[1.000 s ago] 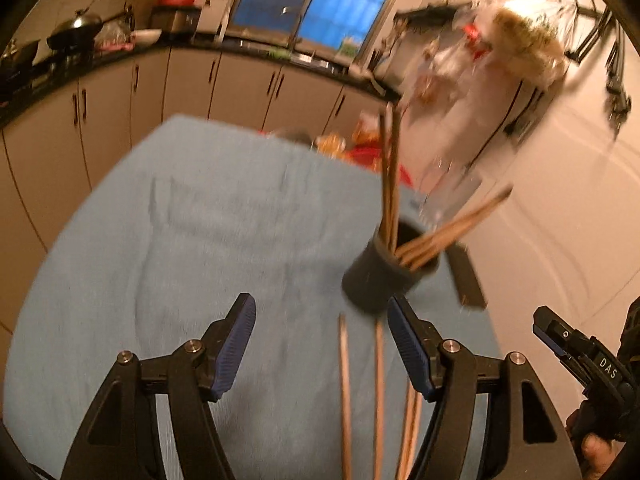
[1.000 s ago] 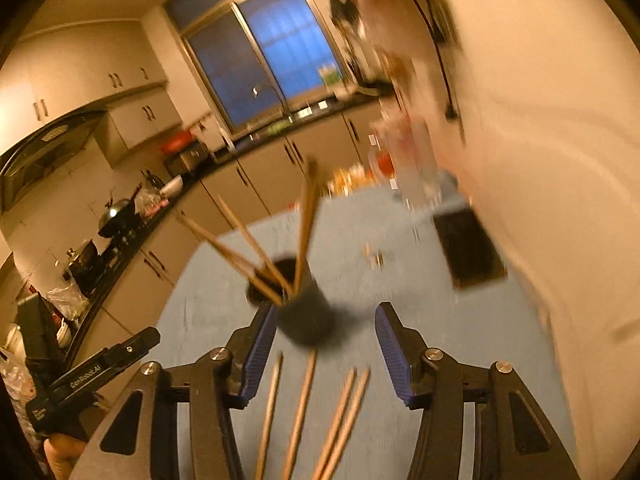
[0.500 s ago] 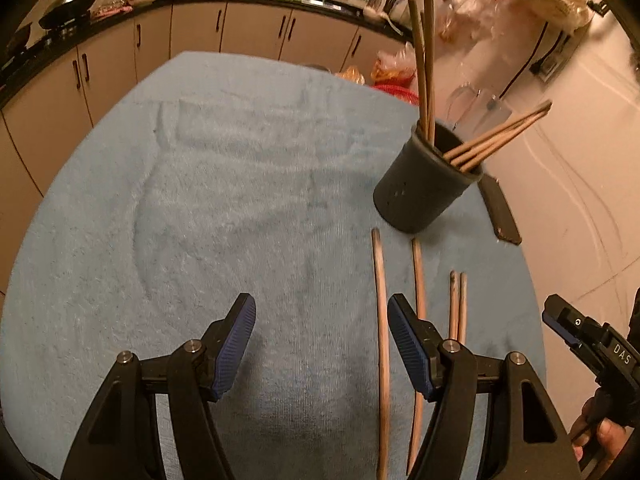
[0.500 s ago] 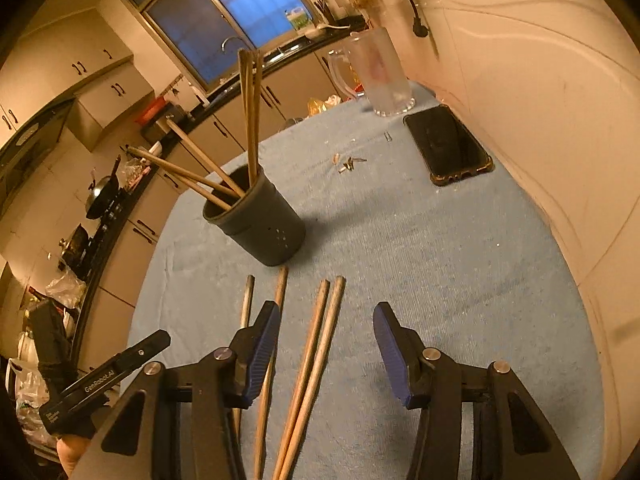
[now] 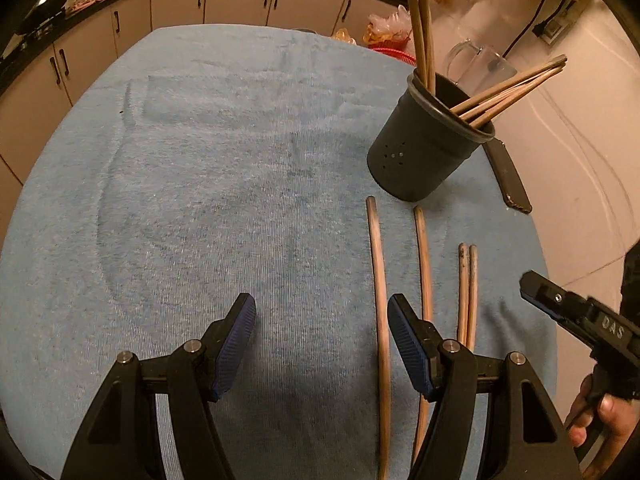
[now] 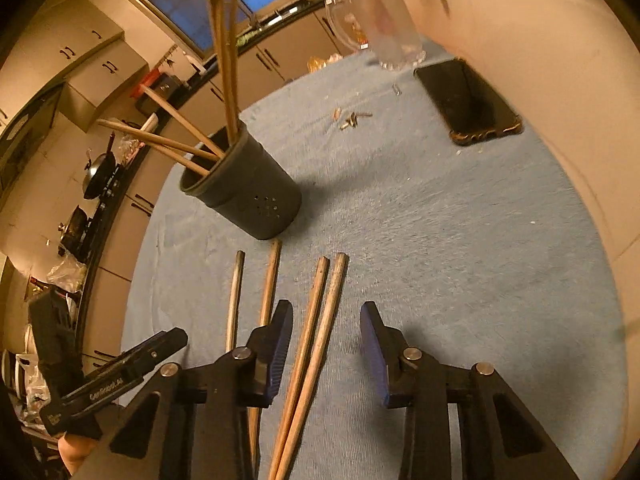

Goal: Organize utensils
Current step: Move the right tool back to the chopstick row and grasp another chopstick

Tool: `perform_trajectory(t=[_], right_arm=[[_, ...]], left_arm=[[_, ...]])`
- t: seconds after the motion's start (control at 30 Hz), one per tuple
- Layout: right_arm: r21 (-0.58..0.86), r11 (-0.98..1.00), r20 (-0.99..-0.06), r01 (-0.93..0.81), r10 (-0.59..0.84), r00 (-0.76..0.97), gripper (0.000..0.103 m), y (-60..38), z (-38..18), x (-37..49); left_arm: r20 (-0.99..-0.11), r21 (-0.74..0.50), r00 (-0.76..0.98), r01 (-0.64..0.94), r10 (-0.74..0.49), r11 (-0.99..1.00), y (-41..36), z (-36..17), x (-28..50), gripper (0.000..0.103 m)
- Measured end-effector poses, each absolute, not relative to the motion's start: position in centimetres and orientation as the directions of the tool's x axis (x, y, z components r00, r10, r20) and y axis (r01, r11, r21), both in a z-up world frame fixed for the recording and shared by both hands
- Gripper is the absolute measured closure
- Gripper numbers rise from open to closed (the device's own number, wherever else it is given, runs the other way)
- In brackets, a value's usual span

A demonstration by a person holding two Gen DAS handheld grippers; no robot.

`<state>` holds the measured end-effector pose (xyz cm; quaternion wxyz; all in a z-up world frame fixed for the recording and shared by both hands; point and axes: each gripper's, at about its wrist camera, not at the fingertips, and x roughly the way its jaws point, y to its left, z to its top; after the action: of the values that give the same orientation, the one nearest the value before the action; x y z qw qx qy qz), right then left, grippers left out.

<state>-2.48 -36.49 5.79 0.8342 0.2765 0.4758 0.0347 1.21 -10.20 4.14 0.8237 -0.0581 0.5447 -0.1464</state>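
A dark holder (image 5: 428, 148) (image 6: 248, 192) with several chopsticks stands on the blue cloth (image 5: 200, 200). Loose chopsticks lie in front of it. My left gripper (image 5: 322, 320) is open low over the cloth; one chopstick (image 5: 380, 320) lies between its fingers, near the right pad, untouched. A second chopstick (image 5: 424, 256) runs under the right finger, and a pair (image 5: 468, 292) lies further right. My right gripper (image 6: 326, 328) is closing around that pair of chopsticks (image 6: 316, 320); the pads do not touch them. It shows from outside (image 5: 576, 316) at the lower right of the left wrist view.
A black phone (image 6: 468, 100) (image 5: 508, 176) lies by the wall beyond the holder. A glass mug (image 6: 384, 20) stands at the far edge. Small screws (image 6: 352, 118) are scattered mid-cloth. Kitchen cabinets (image 5: 240, 0) lie beyond the table.
Both grippers have sunk and tilted down toward the loose chopsticks. The right gripper's fingers have narrowed around the pair.
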Motion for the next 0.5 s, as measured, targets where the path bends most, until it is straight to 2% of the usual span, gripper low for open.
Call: perform_trajectory(t=[0.13, 0.5], right_arm=[[0.503, 0.832, -0.795, 0.232, 0.340, 0.502, 0.070, -36.6, 4.7, -0.2], [0.345, 0.909, -0.882, 0.235, 0.227, 0.413, 0.085, -34.9, 3.0, 3.9]], left_arm=[[-0.891, -0.232, 0.351, 0.191, -0.287, 0.954, -10.8, 4.0, 2.4, 0.034], [-0.899, -0.217, 0.336, 0.212, -0.280, 0.953, -11.9, 3.6, 4.9, 0.034]])
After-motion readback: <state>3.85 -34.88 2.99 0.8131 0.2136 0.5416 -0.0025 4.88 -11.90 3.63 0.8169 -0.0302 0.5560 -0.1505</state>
